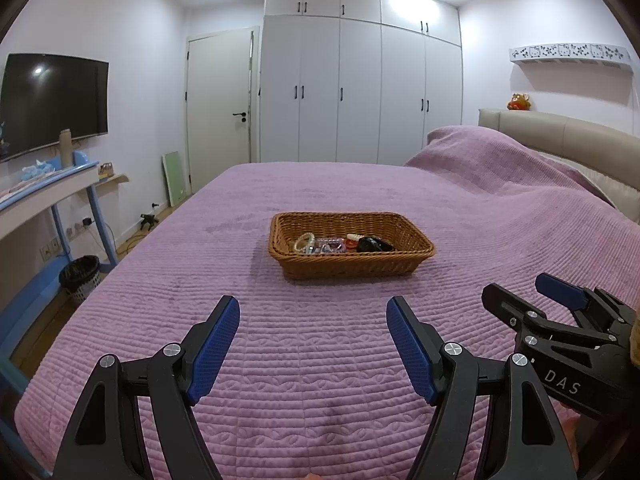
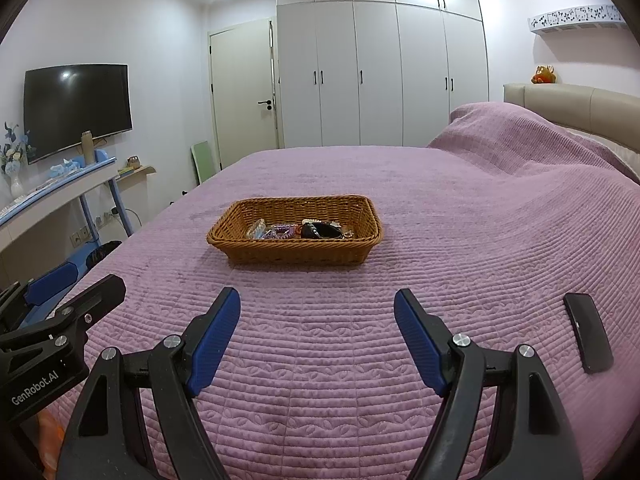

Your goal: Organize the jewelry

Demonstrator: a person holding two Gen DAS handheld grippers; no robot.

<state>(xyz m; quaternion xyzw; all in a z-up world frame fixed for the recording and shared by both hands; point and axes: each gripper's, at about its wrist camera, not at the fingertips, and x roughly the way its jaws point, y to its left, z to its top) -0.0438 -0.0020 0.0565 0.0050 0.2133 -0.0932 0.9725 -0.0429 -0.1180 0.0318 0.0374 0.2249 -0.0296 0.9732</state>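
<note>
A brown wicker basket [image 1: 404, 264] sits on the purple bedspread and shows in the right wrist view too [image 2: 296, 255]. Inside lie jewelry pieces: a pearl bracelet [image 1: 305, 242], purple beads [image 1: 331, 245], a red piece [image 1: 352, 241] and a black item [image 1: 374, 244]; in the right wrist view the black item [image 2: 320, 230] and purple coils [image 2: 280, 233] show. My left gripper [image 1: 313, 312] is open and empty, short of the basket. My right gripper [image 2: 317, 304] is open and empty, also short of the basket. Each gripper shows at the edge of the other's view.
A black phone [image 2: 587, 331] lies on the bedspread [image 2: 460, 240] to the right of my right gripper. A desk [image 1: 48, 196] with a TV [image 1: 54, 100] above stands left of the bed. A waste bin [image 1: 80, 278] is on the floor. Wardrobes [image 1: 360, 92] stand behind.
</note>
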